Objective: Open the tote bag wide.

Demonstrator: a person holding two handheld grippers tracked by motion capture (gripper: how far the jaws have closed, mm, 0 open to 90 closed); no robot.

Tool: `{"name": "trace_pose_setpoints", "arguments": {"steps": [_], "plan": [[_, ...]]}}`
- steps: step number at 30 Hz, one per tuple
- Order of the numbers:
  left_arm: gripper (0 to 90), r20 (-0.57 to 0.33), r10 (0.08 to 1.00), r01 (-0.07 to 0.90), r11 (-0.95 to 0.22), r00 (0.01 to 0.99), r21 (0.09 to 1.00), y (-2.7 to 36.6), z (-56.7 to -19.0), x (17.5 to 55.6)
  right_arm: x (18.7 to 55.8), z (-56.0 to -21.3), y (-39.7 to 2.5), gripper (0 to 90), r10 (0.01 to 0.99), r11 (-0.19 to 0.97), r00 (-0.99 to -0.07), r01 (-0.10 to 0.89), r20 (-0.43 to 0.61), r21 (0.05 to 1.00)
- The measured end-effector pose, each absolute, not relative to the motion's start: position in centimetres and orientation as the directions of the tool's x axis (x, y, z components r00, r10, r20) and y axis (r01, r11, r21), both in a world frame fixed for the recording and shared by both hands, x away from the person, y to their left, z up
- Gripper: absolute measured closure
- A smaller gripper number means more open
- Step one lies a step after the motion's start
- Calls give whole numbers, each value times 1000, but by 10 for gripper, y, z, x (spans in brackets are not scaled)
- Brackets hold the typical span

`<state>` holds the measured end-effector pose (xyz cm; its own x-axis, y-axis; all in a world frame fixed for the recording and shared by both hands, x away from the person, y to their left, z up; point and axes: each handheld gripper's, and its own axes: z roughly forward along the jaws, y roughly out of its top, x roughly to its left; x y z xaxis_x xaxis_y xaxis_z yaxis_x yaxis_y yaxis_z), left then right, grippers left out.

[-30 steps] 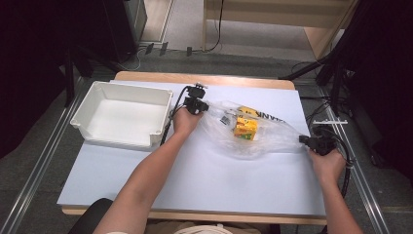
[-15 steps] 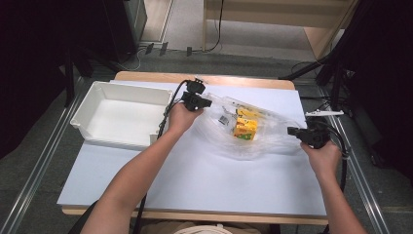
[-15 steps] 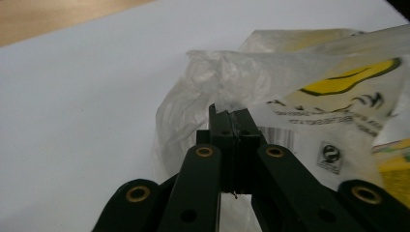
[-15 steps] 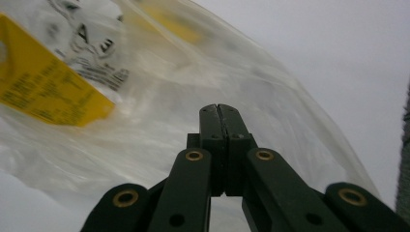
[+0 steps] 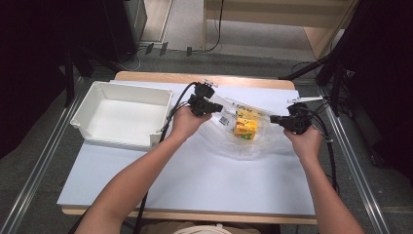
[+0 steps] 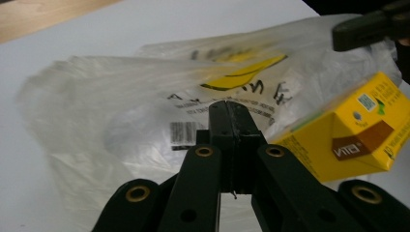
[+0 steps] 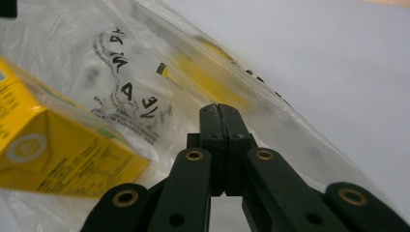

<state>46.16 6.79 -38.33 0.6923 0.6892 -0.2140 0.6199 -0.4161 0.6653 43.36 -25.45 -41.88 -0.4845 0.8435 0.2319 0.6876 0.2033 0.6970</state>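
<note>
Both grippers are pressed together on a clear plastic bag (image 5: pixel 253 134): the left gripper (image 5: pixel 210 106) is clamped on the bag's left edge, the right gripper (image 5: pixel 277 118) on its right edge. Between them the bag is held over the white table (image 5: pixel 204 180). A yellow carton (image 5: pixel 245 126) is seen inside the bag. A white tray (image 5: pixel 122 114) is placed at the table's left.

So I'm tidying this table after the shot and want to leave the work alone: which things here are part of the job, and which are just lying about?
In the job:
- clear plastic bag, pinched at both ends
- yellow carton inside it
- left hand-held gripper, shut on the bag
- right hand-held gripper, shut on the bag

Lying about:
- white tray, empty, left of the bag
</note>
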Motion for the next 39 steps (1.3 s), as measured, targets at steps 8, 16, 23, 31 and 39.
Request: {"name": "trace_pose_setpoints", "arguments": {"steps": [8,16,23,31,39], "plan": [[900,-238,675,633,-427,698,646,55,-409,444,459,-430,-249,900,848,214,-481,696,223,686],[900,-258,662,649,-451,704,613,49,-438,424,475,-446,-239,900,859,223,-466,713,212,664],[900,-263,656,652,-463,707,600,52,-455,413,484,-461,-230,900,860,225,-464,719,213,658],[900,-253,638,636,-488,727,598,59,-463,402,489,-472,-225,900,870,236,-451,735,198,636],[900,-264,607,624,-516,750,586,67,-465,381,492,-474,-223,900,878,237,-444,730,181,641]]}}
